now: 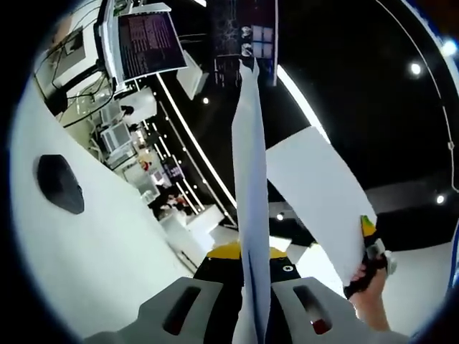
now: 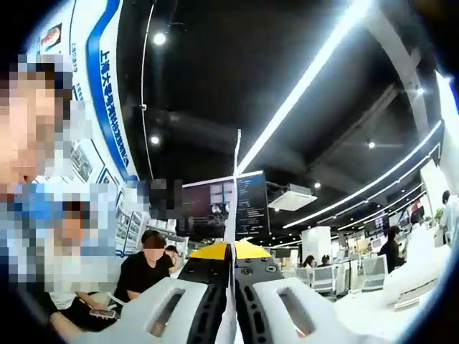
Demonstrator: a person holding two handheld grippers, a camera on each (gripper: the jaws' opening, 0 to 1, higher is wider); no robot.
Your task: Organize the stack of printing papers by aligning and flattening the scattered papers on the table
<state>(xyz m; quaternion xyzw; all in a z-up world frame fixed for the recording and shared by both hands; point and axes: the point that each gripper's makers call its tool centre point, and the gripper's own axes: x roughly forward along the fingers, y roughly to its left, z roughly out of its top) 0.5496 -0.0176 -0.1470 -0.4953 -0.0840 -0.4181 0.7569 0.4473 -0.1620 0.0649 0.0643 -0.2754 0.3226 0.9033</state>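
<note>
Left gripper view: left gripper [image 1: 252,301] clamps the papers [image 1: 251,215] edge-on between closed jaws; the sheets run lengthwise away from the camera, far end cut by a dark screen [image 1: 242,36]. At right, the right gripper [image 1: 369,261], half hidden, holds another sheet [image 1: 319,193]. Right gripper view: jaws closed on a thin paper edge [image 2: 235,193] pointing straight up; its lower end is lost between the jaws.

1. White printing papers [image 1: 252,215] stand edge-on, rising tall between the left jaws.
2. A second white sheet [image 1: 319,193] tilts beside them.
3. In the right gripper view, a thin paper edge [image 2: 233,215] sits upright between the jaws.
</note>
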